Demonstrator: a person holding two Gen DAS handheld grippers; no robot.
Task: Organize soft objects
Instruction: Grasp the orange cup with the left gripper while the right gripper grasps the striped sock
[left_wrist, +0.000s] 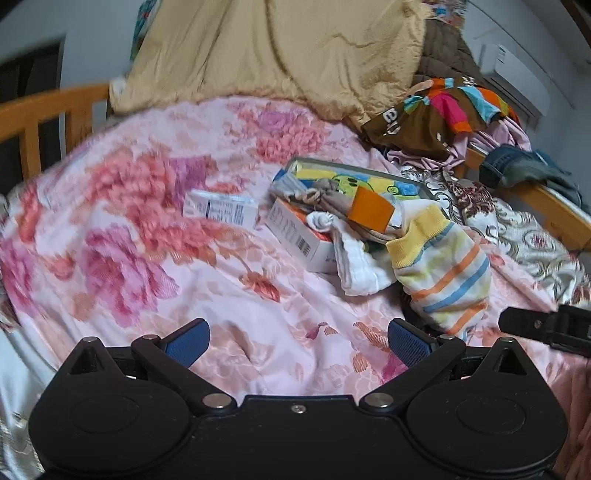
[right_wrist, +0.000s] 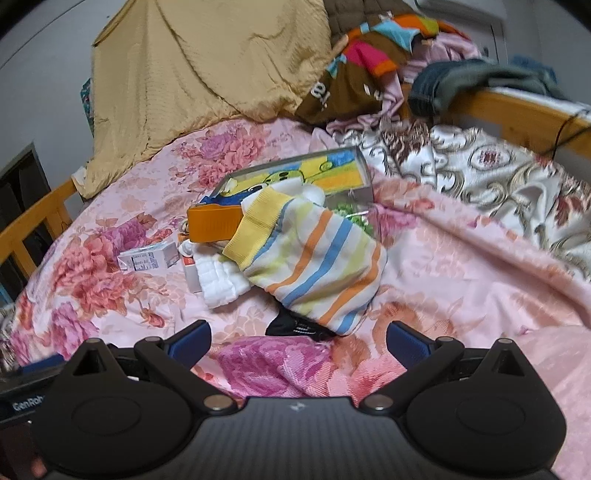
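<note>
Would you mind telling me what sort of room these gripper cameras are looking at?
Most likely a bedroom: a floral pink bedspread covers a bed with a wooden rail, clothes are heaped at the far corner, and a striped sock lies among small boxes.

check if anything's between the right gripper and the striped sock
Nothing visible blocks it. The right gripper is open above bare floral blanket, and the striped sock lies straight ahead on top of the pile. A dark item pokes out from under the sock's near edge, lying low.
</note>
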